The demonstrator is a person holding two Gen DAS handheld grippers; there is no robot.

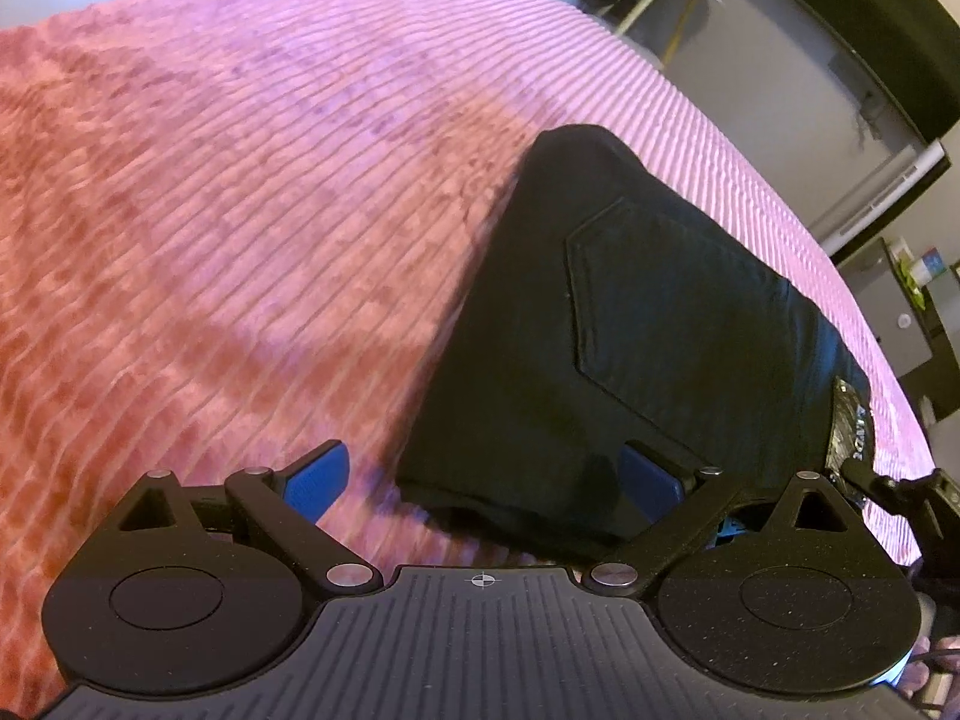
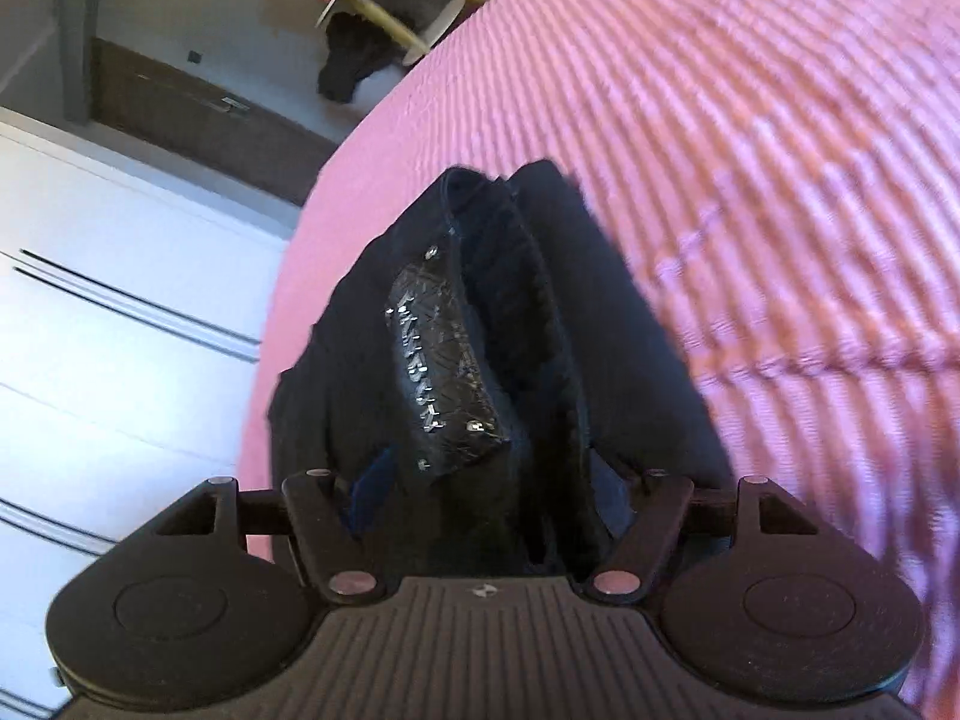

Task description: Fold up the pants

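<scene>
Black pants (image 1: 630, 324) lie folded into a compact stack on a pink ribbed bedspread (image 1: 240, 180), back pocket up, leather waistband patch at the right edge. My left gripper (image 1: 483, 480) is open, its blue pads wide apart over the stack's near left corner. In the right wrist view the pants (image 2: 480, 330) show waistband end on, with the shiny patch (image 2: 438, 354). My right gripper (image 2: 489, 480) straddles the waistband layers; its fingers sit half open around the thick fabric, and whether they pinch it is unclear.
The pink bedspread (image 2: 750, 150) covers the whole bed. Beyond the bed edge are a white wardrobe (image 2: 108, 330), a round side table with dark clothing (image 2: 360, 60) and a dark cabinet (image 1: 870, 30).
</scene>
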